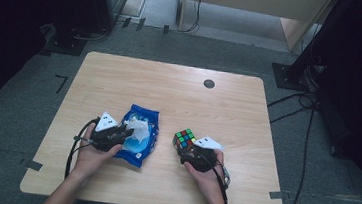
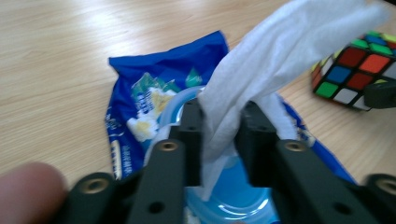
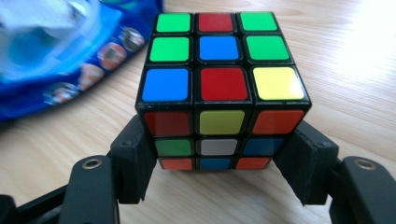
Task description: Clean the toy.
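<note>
Left gripper (image 1: 125,133) sits at about eight o'clock on the wooden table (image 1: 170,88), and its jaws are clamped on a white wipe (image 2: 261,79). In the left gripper view the wipe rises up from between the two black jaws, pinched tight, and fans out toward one o'clock. Under it lies the blue wipe packet (image 1: 140,143), flat on the table, its pale round opening right below the jaws.

Over to the right gripper (image 1: 184,152), at about five o'clock on the table: its jaws stand either side of the puzzle cube (image 3: 223,88), pads pressed against the lower side faces. That is a grip on the cube, which rests on the wood. From above, the cube (image 1: 184,138) sits just right of the packet, a small gap of bare table between them. A dark round cap (image 1: 209,83) lies far off at one o'clock on the table.
</note>
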{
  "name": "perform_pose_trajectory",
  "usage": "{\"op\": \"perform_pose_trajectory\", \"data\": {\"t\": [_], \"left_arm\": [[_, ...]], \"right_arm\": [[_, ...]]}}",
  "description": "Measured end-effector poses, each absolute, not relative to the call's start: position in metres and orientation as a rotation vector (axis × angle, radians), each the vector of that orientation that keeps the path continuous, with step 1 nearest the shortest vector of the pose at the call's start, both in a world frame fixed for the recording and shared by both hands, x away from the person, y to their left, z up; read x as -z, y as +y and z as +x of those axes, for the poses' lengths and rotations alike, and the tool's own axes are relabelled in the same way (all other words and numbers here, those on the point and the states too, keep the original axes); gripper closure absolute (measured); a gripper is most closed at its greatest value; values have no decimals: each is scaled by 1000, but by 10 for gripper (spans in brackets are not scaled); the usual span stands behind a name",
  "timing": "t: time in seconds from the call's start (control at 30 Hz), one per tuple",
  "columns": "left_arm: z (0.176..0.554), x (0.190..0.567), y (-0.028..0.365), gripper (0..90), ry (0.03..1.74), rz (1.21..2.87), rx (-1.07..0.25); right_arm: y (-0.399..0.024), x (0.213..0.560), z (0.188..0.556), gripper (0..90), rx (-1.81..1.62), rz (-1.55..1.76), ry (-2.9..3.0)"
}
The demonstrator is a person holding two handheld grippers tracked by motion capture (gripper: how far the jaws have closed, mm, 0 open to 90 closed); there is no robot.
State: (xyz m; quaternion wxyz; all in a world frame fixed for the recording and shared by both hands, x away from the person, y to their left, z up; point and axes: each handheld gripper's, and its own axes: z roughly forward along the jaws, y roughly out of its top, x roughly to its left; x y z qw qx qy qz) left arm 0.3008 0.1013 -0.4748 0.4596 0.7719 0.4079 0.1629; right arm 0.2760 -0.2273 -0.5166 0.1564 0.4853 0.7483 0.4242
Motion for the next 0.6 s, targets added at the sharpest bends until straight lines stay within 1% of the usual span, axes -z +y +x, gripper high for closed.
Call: {"op": "perform_pose_trajectory", "data": {"t": [0.03,0.07,0.17,0.23,0.4,0.5,0.6], "left_arm": [[299,472,103,830,996,1873,-417],[297,468,105,847,979,1840,-436],[289,457,108,867,939,1753,-474],[283,449,107,868,902,1708,-466],[266,441,75,863,771,1764,-420],[259,440,60,863,721,1810,-372],[256,442,51,865,697,1848,-307]], "right_arm": [[-227,515,275,350,-1228,1368,2139],[-225,512,273,350,-1241,1343,2144],[-216,501,267,350,-1299,1252,2167],[-208,494,262,351,-1340,1188,2189],[-174,478,248,351,-1367,995,2328],[-158,474,241,352,-1330,963,2361],[-153,472,238,352,-1320,944,2351]]}}
